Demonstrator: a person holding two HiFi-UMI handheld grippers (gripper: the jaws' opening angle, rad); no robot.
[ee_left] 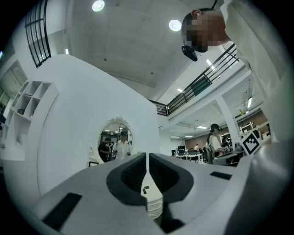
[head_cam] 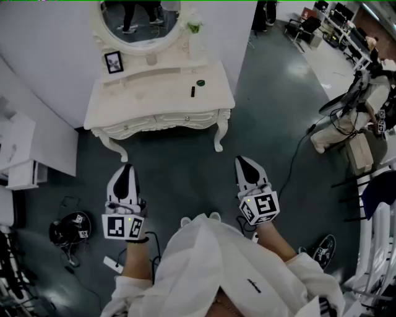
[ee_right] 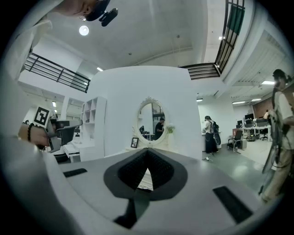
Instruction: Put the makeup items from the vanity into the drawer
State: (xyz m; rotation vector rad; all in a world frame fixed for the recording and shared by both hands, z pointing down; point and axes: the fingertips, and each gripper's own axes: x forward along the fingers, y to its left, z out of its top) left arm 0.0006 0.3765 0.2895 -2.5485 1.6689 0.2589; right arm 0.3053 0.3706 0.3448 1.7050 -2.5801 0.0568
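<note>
Makeup items [head_cam: 192,91] sit on the white vanity surface [head_cam: 124,99], right half, well apart from both tongs. The person stands back from it, so the task looks not begun. The surface backs onto a wall w/ an oval mirror [head_cam: 139,18] above. The items lie toward the front-right, prob for easy reach. Drawer [head_cam: 179,117] in the front rail is shut, so I can't see inside; I'd say it needs opening first. L tongs [head_cam: 126,168] & R tongs [head_cam: 242,162] are held out front toward the vanity, both closed & empty. Small stuff: photo frame [head_cam: 113,62] back-left, round dark pot [head_cam: 200,82], slim dark stick [head_cam: 192,91] just beside it.
</note>
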